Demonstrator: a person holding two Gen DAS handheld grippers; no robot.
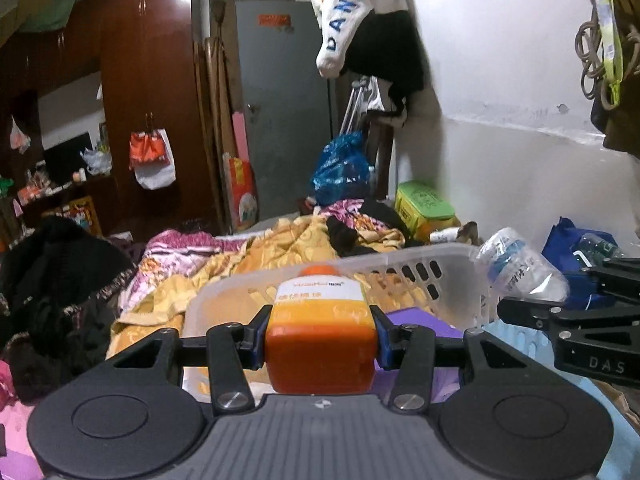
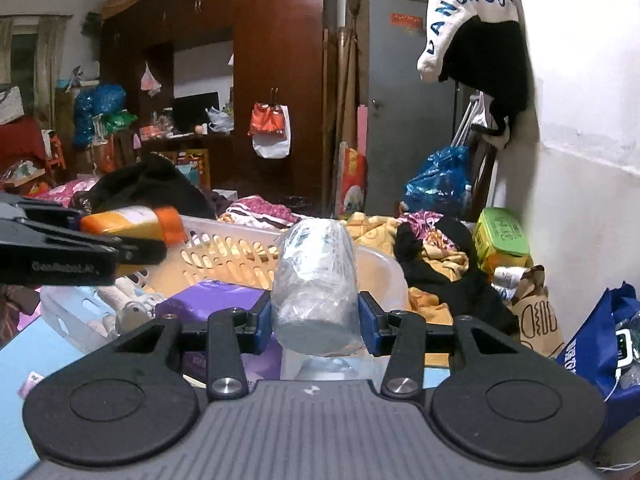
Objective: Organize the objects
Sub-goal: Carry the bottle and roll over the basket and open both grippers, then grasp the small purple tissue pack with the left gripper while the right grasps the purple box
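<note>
My left gripper [image 1: 320, 338] is shut on an orange bottle [image 1: 320, 344] with a white label and an orange cap, held above the near rim of a white slotted basket [image 1: 400, 268]. In the right wrist view the same orange bottle [image 2: 132, 220] shows at the left, sideways in the left gripper's black fingers [image 2: 136, 250]. My right gripper [image 2: 315, 318] is shut on a clear plastic bottle [image 2: 314, 288], held over the white basket [image 2: 224, 240]. That clear bottle [image 1: 516, 264] shows at the right in the left wrist view. A purple pack [image 2: 216, 300] lies under the basket.
A bed heaped with yellow and pink bedding [image 1: 256, 256] and dark clothes [image 1: 52, 272] lies beyond. A green box [image 2: 500, 236] and a blue bag [image 2: 600, 332] stand by the white wall at the right. A brown wardrobe [image 2: 276, 60] and a grey door [image 1: 280, 100] stand behind.
</note>
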